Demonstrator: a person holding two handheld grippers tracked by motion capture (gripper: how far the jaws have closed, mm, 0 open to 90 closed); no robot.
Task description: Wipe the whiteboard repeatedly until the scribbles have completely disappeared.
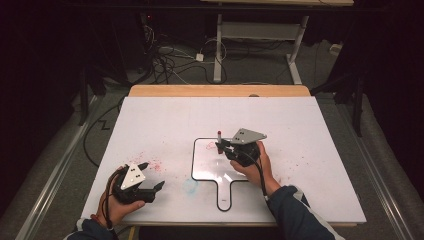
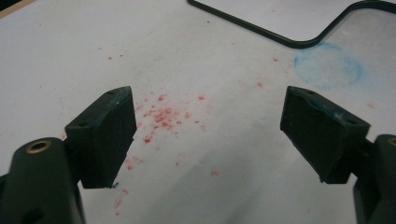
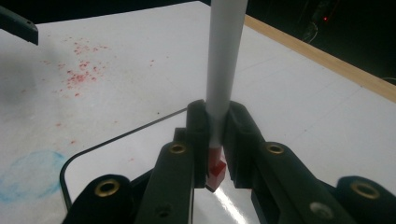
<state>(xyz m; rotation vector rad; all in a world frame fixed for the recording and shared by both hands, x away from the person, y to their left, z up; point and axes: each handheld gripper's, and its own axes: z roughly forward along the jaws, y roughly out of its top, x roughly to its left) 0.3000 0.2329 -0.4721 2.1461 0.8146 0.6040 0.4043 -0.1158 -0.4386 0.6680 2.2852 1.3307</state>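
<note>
Upright white marker (image 3: 225,56), red tip down, clamped in right gripper (image 3: 215,140) jaws; left gripper (image 2: 208,135) jaws wide, empty.

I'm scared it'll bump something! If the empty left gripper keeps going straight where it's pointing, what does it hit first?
Probably just the white table. The left gripper, jaws open and empty, points down at a patch of red specks. The black-rimmed board lies farther along, though depth is hard to judge.

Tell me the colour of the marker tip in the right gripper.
Red, on a white marker barrel; the right gripper view shows its tip best.
</note>
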